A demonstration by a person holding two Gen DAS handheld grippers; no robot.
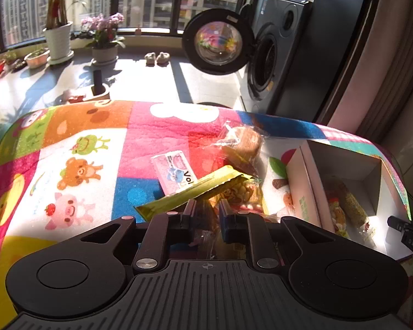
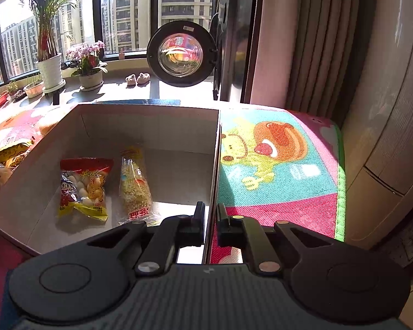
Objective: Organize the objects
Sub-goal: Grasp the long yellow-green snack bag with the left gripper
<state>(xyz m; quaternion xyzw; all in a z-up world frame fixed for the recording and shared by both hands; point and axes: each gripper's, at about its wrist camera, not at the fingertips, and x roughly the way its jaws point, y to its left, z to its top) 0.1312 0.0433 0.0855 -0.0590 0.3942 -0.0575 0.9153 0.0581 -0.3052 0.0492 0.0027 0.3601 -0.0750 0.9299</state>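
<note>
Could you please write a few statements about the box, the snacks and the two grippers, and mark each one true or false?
1. The right gripper is clamped on the wall of the cardboard box. True.
2. The box is empty. False: a red and yellow snack bag and a noodle packet lie inside.
3. The left gripper holds a snack packet. True.
4. The washing machine door is closed. False: it stands open.
5. The long yellow-green stick pack lies in the box. False: it lies on the mat.
</note>
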